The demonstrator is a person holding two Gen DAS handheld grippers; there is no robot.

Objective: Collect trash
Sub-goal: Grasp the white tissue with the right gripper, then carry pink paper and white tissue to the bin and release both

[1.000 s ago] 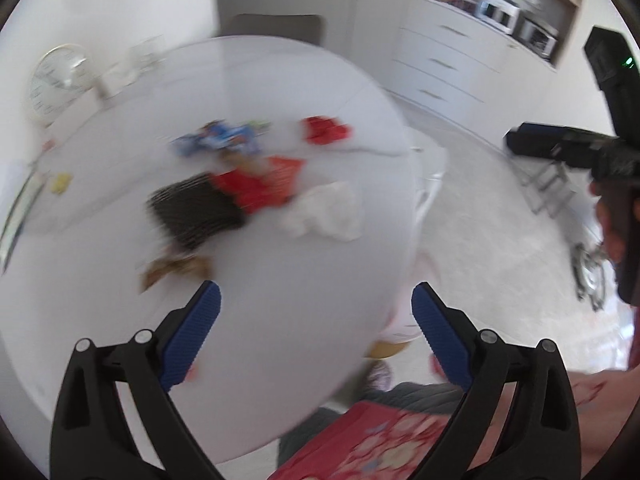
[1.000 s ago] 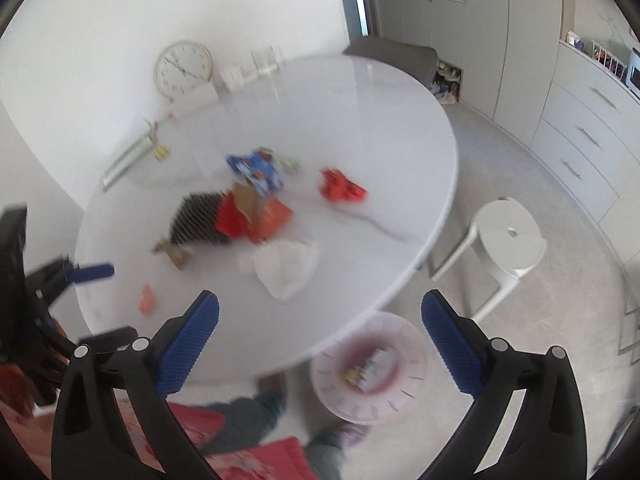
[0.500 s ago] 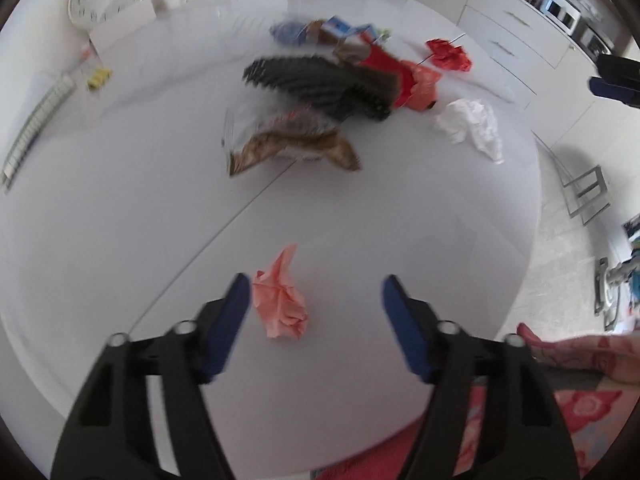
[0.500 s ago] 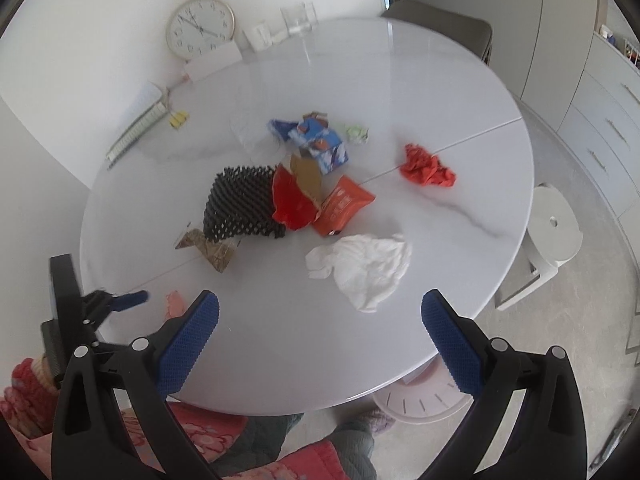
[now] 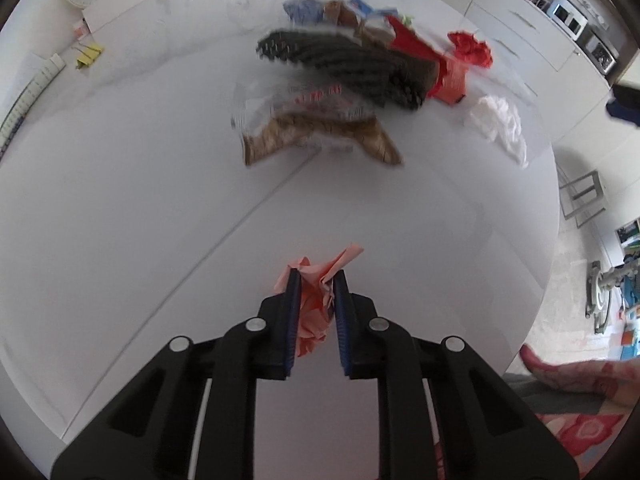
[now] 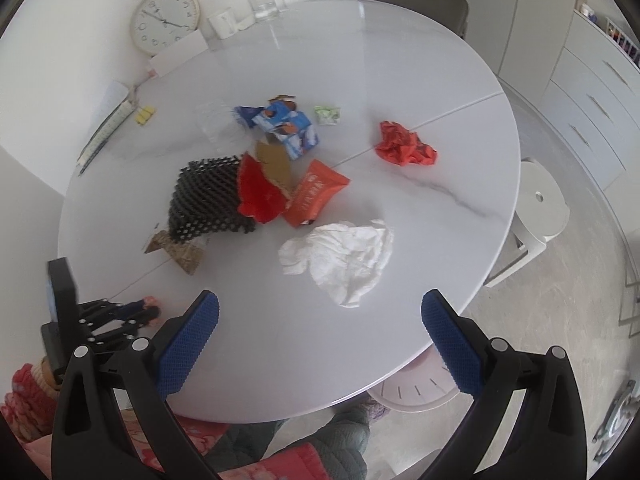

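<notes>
- Trash in the left wrist view: a crumpled pink paper [image 5: 318, 300] sits pinched in the left tool [image 5: 316, 292], whose jaws have just been closing on it, at the near edge of the white bench [image 5: 120, 200]. Farther off lie a black mesh sheet [image 5: 344, 64] and white crumpled paper [image 5: 500, 124].
- Right wrist view: the right tool [image 6: 320, 336] is spread wide and empty over the white crumpled paper [image 6: 344, 256]; a red wad [image 6: 404, 148] lies far right.
</notes>
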